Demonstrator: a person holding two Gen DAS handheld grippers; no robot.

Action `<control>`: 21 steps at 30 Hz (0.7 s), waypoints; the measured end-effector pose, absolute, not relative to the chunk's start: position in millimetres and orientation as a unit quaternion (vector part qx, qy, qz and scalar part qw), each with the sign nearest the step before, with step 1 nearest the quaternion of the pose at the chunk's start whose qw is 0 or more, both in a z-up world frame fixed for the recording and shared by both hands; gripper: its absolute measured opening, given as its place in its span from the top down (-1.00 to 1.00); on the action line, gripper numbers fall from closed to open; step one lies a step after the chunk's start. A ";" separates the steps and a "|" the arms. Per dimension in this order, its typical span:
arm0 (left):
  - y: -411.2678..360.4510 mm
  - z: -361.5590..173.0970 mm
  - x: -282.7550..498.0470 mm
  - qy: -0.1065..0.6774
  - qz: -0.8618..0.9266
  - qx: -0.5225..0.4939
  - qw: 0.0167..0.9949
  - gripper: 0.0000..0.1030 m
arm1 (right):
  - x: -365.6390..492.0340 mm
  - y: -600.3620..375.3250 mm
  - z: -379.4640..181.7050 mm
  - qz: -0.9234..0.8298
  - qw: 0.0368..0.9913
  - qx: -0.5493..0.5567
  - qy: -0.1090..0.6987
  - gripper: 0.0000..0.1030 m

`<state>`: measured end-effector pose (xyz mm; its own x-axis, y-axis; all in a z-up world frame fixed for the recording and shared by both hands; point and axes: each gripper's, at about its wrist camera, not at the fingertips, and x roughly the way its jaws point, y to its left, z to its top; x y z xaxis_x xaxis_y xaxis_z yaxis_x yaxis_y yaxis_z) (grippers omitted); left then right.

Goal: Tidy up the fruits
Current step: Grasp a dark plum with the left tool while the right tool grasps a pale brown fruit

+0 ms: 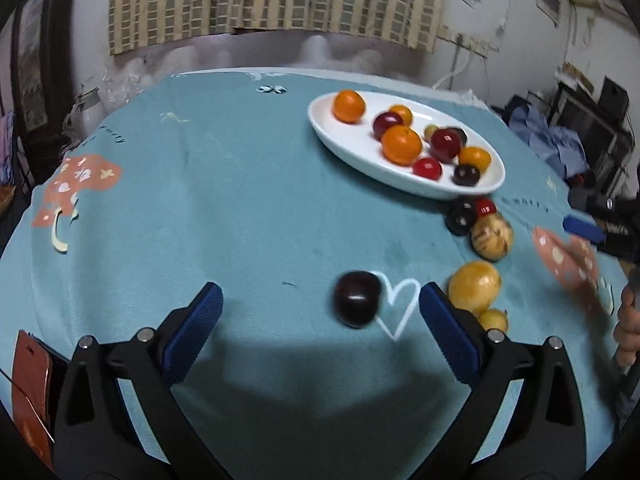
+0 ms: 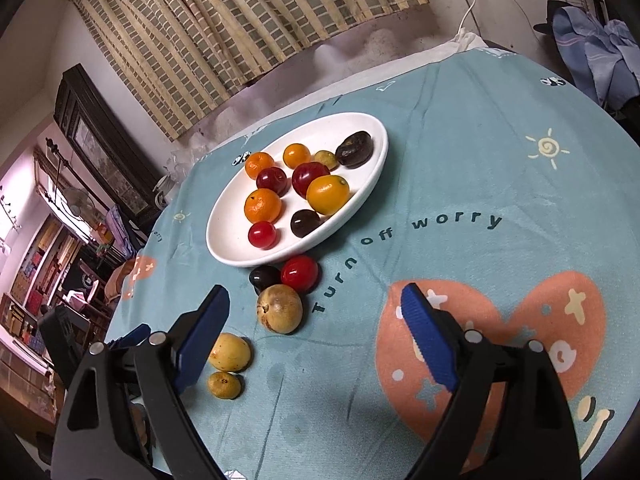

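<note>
A white oval plate [image 1: 348,156] [image 2: 224,240] holds several oranges, red plums and dark plums. Loose fruit lies on the teal cloth beside it: a dark plum [image 1: 357,304] between my left gripper's fingers, a dark plum [image 1: 460,216] [image 2: 264,277], a red one [image 1: 486,207] [image 2: 300,274], a brownish round fruit [image 1: 491,237] [image 2: 279,308], a yellow fruit [image 1: 474,286] [image 2: 230,352] and a small yellow one [image 1: 494,319] [image 2: 224,384]. My left gripper [image 1: 318,304] is open around the dark plum, not touching it. My right gripper [image 2: 314,312] is open and empty, near the brownish fruit.
The round table has a teal printed cloth [image 1: 240,200] [image 2: 480,160]. A brown wallet-like case [image 1: 30,380] lies at the left edge. The right gripper's blue pad [image 1: 582,229] and the person's hand [image 1: 628,328] show at the right. Curtain and wall stand behind.
</note>
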<state>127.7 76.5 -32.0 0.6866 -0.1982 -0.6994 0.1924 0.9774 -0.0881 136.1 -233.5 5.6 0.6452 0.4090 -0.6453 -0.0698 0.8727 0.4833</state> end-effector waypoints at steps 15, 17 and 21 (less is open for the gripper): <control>51.1 -37.7 136.5 0.397 -0.137 0.036 0.907 -0.50 | 136.8 -216.3 2.9 0.140 0.892 0.161 0.398 -0.70; 45.3 -40.8 139.0 0.405 -0.141 0.047 0.902 -0.39 | 137.5 -214.7 1.4 0.139 0.893 0.157 0.399 -0.70; 43.0 -46.8 149.1 0.426 -0.141 0.045 0.893 0.03 | 139.0 -210.4 -2.1 0.138 0.894 0.144 0.402 -0.70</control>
